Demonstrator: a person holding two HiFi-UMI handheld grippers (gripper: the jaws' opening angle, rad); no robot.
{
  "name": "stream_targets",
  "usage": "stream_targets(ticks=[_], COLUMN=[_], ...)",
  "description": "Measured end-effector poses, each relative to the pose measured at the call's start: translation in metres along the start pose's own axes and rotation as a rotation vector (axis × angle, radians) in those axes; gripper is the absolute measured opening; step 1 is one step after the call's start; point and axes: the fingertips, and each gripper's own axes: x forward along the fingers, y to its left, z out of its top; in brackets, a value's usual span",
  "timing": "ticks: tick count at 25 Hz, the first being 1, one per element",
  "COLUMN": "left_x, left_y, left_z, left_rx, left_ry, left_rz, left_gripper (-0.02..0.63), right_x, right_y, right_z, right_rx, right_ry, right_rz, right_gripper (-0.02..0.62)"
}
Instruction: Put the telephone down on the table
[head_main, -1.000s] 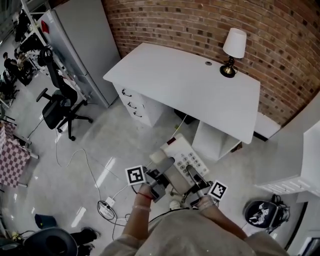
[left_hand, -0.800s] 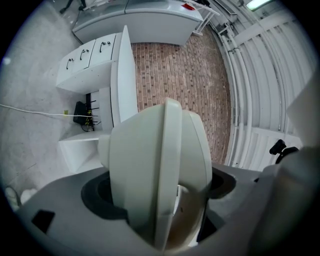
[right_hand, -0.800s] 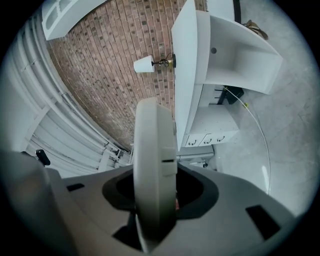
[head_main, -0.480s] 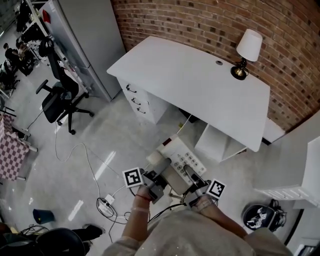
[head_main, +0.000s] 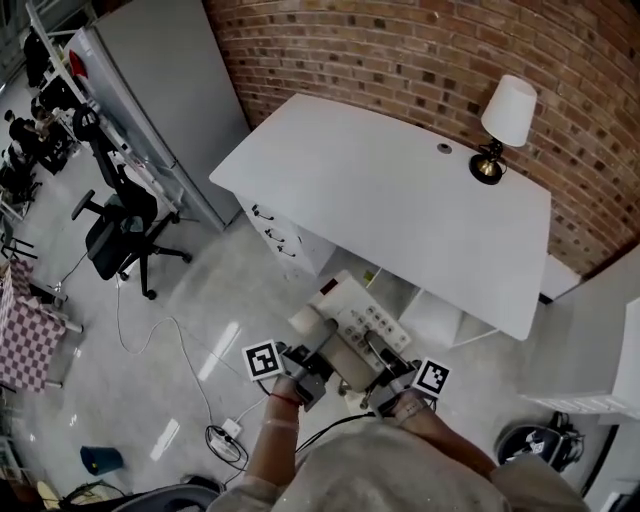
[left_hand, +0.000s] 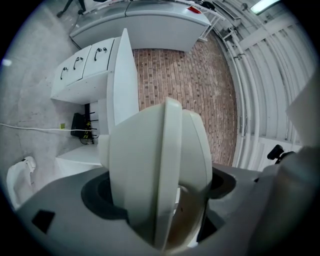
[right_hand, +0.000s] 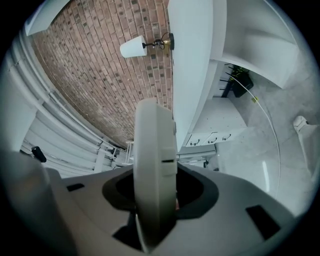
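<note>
A white desk telephone (head_main: 356, 322) with a keypad hangs in the air over the floor, just short of the near edge of the white table (head_main: 400, 195). My left gripper (head_main: 316, 356) is shut on its left side, where the handset lies. My right gripper (head_main: 388, 366) is shut on its right edge. In the left gripper view the telephone (left_hand: 159, 170) fills the space between the jaws of the left gripper (left_hand: 160, 212). In the right gripper view its thin edge (right_hand: 155, 165) sits clamped in the right gripper (right_hand: 155, 202).
A lamp (head_main: 503, 115) stands at the table's far right corner, against the brick wall. A drawer unit (head_main: 283, 235) sits under the table. A grey cabinet (head_main: 160, 80) and an office chair (head_main: 118, 222) are at the left. Cables (head_main: 228, 435) lie on the floor; a backpack (head_main: 535, 445) lies at the right.
The table has drawn nearer to the telephone and grippers in the head view. Both grippers keep the same hold on the telephone.
</note>
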Motion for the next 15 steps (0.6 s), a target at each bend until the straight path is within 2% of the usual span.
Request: stream_targets(ticks=[15], left_x=[0.108], left_y=[0.024], left_z=[0.100], left_rx=[-0.015], left_ry=[0.065], left_rz=[0.012], left_gripper=[0.434], right_x=[0.097], right_y=[-0.007], right_z=[0.105], right_rx=[0.008], right_ry=[-0.058], right_rz=[-0.025], right_gripper=[0.169])
